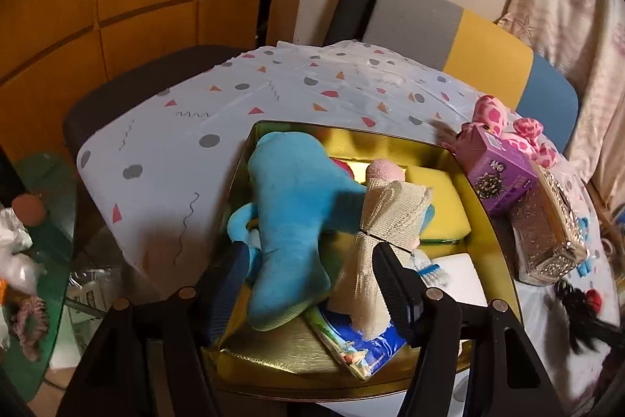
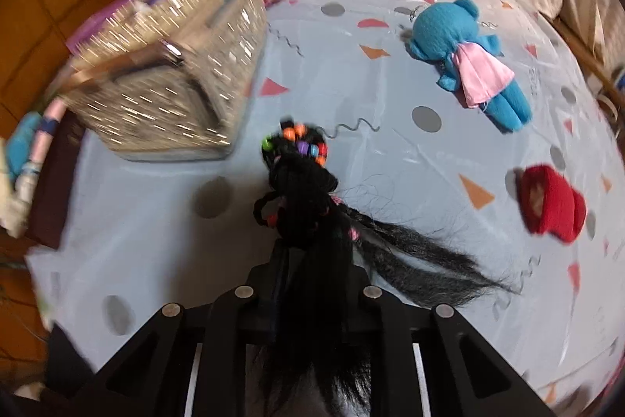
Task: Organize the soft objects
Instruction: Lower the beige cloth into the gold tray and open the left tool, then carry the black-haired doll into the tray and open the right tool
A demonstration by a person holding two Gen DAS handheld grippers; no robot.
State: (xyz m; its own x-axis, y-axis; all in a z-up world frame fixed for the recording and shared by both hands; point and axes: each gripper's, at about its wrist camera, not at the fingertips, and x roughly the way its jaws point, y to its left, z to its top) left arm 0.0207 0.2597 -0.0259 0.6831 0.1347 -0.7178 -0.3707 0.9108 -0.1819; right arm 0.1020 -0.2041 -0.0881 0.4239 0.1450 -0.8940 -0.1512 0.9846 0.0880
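Note:
A gold tin (image 1: pixel 394 139) stands on the patterned tablecloth in the left wrist view. In it lie a big blue plush toy (image 1: pixel 297 206), a cream mesh-wrapped doll with a pink head (image 1: pixel 386 213), a yellow sponge (image 1: pixel 441 198) and a picture packet (image 1: pixel 363 346). My left gripper (image 1: pixel 308 253) hangs open over the tin's near side, with the blue plush and the doll's lower end between its fingers. My right gripper (image 2: pixel 312 253) is shut on a black hair bundle with coloured beads (image 2: pixel 300 174), whose strands trail off to the right.
A small blue bear in a pink dress (image 2: pixel 468 61) and a red knit piece (image 2: pixel 550 202) lie on the cloth (image 2: pixel 390 182). A glittery silver box (image 2: pixel 168 77), a purple carton (image 1: pixel 502 178) and a pink spotted plush (image 1: pixel 504 127) sit beside the tin. Chairs stand behind the table; a glass side table (image 1: pixel 47 221) is left.

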